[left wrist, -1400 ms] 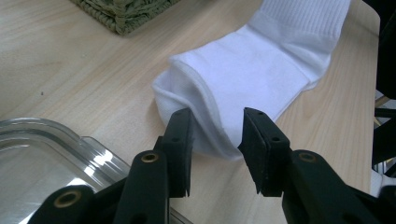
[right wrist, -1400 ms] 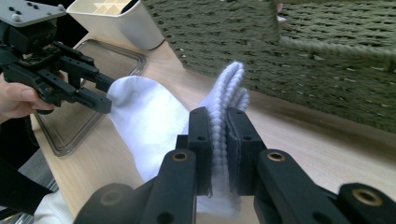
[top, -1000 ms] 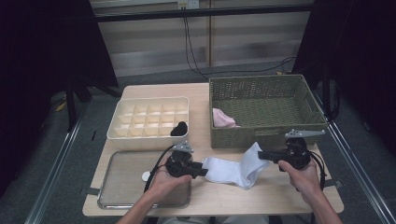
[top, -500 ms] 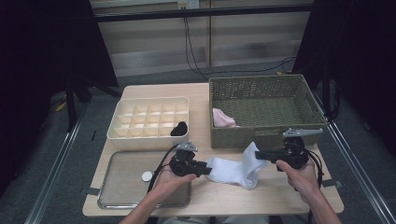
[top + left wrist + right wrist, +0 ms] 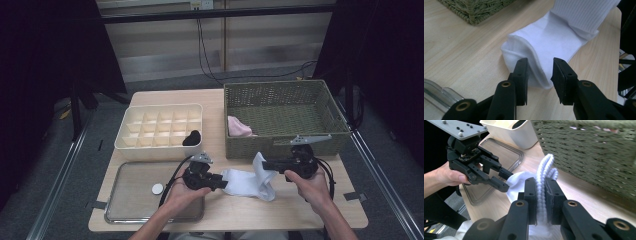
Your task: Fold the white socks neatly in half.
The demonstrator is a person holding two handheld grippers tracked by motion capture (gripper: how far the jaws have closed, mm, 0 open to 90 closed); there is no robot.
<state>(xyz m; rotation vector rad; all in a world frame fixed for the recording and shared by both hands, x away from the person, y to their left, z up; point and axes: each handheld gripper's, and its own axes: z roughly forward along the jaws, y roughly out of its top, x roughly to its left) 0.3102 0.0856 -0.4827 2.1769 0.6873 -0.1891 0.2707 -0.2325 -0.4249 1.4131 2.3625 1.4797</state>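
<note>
Sock (image 5: pixel 248 181), white and unmarked, pinched by right gripper (image 5: pixel 541 185) at its cuff.

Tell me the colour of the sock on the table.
White; the sock shows best in the left gripper view.

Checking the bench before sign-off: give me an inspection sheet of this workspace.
Surface: wooden table, bare at front right.
Job's things: white sock lying on table, one end lifted.
Clutter: divided box with a dark item; wicker basket with pink cloth; tray with small white disc.
Grippers: left gripper open around the sock's end; right gripper shut on its cuff.
Cables: black, trailing from each gripper.
Surroundings: dark, floor rails.
</note>
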